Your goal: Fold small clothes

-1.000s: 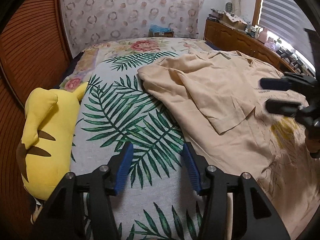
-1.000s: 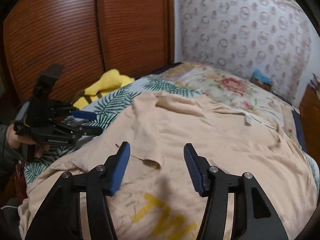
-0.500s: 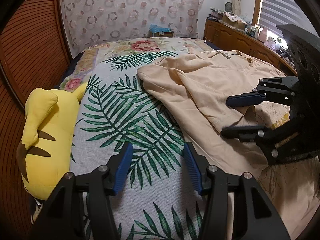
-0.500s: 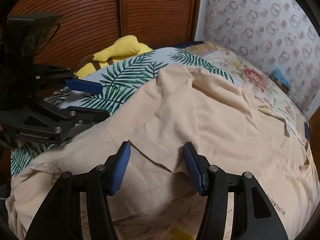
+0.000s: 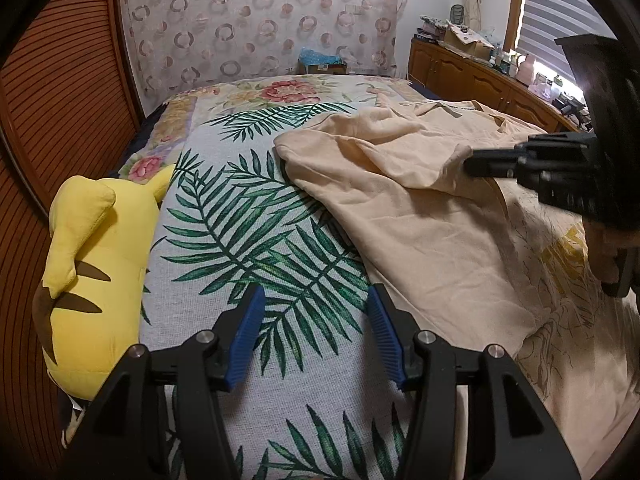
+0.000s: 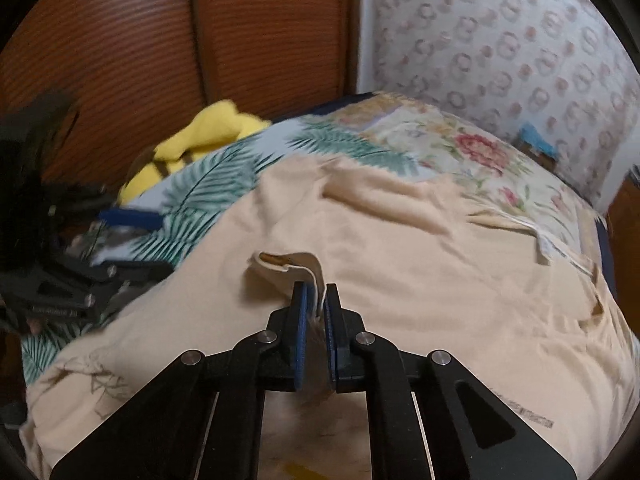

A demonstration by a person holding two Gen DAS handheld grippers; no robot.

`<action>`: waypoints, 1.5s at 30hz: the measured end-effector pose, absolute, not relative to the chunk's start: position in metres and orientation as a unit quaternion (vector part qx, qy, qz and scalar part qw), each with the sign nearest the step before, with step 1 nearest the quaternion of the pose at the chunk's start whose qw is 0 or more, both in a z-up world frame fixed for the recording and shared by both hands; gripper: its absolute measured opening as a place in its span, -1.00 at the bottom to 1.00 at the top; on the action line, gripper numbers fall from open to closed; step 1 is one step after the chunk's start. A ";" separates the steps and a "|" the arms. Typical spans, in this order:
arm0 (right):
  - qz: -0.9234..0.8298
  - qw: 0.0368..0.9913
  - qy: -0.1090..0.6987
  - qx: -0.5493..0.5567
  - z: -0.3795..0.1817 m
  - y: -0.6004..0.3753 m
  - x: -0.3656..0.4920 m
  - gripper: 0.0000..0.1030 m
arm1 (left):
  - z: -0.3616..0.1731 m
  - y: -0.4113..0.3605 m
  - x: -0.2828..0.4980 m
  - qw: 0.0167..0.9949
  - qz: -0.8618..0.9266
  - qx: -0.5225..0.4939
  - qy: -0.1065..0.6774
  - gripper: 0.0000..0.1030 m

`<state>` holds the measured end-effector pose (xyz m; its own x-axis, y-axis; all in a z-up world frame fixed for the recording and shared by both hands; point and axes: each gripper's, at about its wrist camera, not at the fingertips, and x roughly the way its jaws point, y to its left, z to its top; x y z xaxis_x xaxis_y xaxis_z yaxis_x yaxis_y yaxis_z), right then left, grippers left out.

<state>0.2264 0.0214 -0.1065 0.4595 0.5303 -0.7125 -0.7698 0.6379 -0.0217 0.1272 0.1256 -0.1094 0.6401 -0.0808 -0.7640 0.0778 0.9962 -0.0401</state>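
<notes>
A beige T-shirt [image 5: 432,240] with a yellow print lies spread on the bed, its sleeve folded inward. It also fills the right wrist view [image 6: 420,264]. My right gripper [image 6: 314,292] is shut on the sleeve hem and lifts it a little; it shows in the left wrist view [image 5: 476,166] at the right, pinching the cloth. My left gripper [image 5: 316,320] is open and empty above the palm-leaf bedspread [image 5: 256,248], just left of the shirt's edge. It shows blurred in the right wrist view [image 6: 132,232] at the left.
A yellow plush toy [image 5: 88,264] lies at the bed's left edge, against the wooden slatted doors [image 5: 36,100]. A wooden dresser [image 5: 480,76] with clutter stands at the right. A blue box [image 5: 322,60] sits beyond the bed's far end.
My right gripper went from open over the sleeve to shut on its hem and raised it. The left gripper stayed open over the bedspread.
</notes>
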 end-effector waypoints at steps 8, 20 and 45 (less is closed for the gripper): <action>0.321 0.870 0.346 -0.143 -0.099 -0.009 0.252 -0.93 | -0.109 0.126 0.127 0.906 -0.044 -0.002 0.422 0.03; 0.396 0.845 0.319 -0.166 -0.093 0.016 0.224 -0.01 | -0.109 0.125 0.127 0.906 -0.044 -0.002 0.422 0.05; 0.284 0.875 0.371 -0.128 -0.100 -0.020 0.271 -0.34 | -0.109 0.125 0.128 0.906 -0.042 -0.001 0.422 0.11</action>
<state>0.2707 -0.0204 -0.1000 0.5636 0.4025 -0.7213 -0.5923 0.8056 -0.0132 0.1276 0.1249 -0.1088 0.6401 -0.0773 -0.7644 0.0757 0.9964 -0.0374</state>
